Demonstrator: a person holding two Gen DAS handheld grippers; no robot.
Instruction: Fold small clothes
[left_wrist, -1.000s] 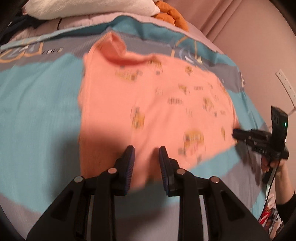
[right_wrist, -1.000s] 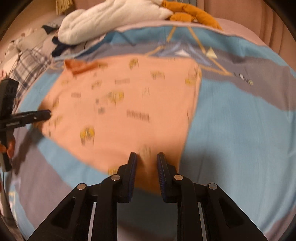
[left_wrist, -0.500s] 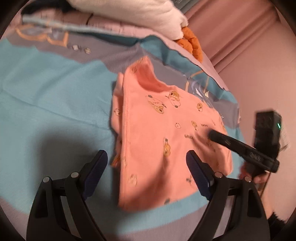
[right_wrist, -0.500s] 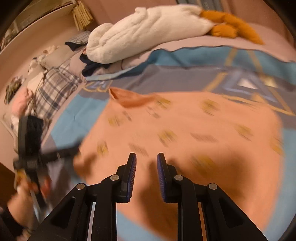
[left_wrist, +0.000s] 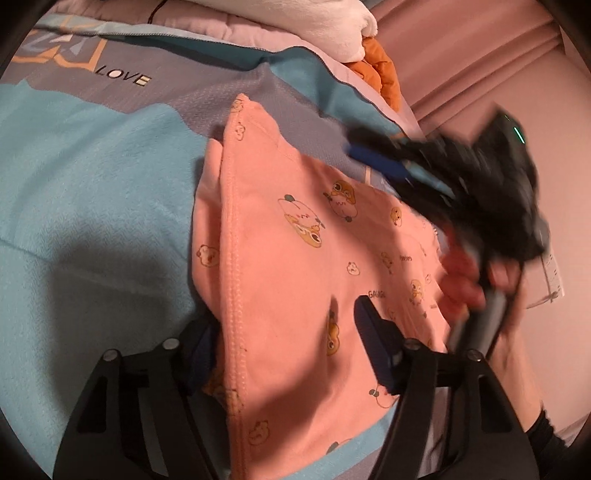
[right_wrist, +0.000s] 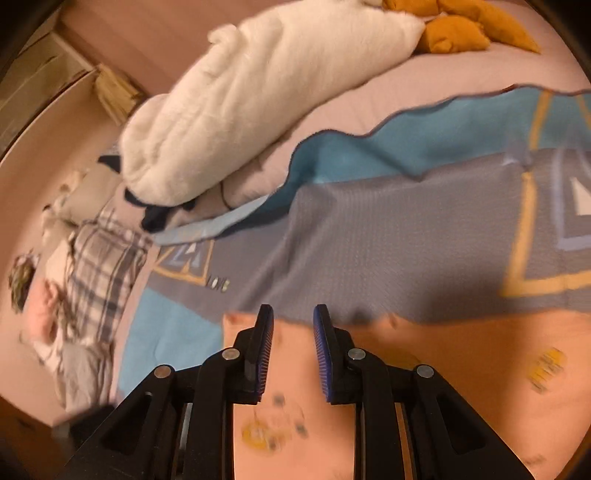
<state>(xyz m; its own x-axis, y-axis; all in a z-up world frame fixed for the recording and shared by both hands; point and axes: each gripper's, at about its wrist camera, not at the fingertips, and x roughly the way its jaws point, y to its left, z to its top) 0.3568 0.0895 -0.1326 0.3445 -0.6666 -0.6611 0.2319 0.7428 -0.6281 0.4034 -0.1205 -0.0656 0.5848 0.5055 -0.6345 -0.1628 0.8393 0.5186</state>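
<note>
From my left wrist: my left claw (left_wrist: 284, 339) stands apart, its jaws having just narrowed, straddling the folded edge of the soft peach cartoon-print garment (left_wrist: 314, 266) on the blue-grey blanket (left_wrist: 92, 184). I judge one fold is made; next I must pinch that stitched edge.

From my right wrist: my right claw (right_wrist: 292, 349), nearly together and empty, hovers over the garment's far edge, blurred.

We see home bedroom: bed under teal-grey blanket (right_wrist: 388, 236), white plush pillow (right_wrist: 258, 96), plaid bedding (right_wrist: 99, 273), pink curtain (left_wrist: 480, 55).
</note>
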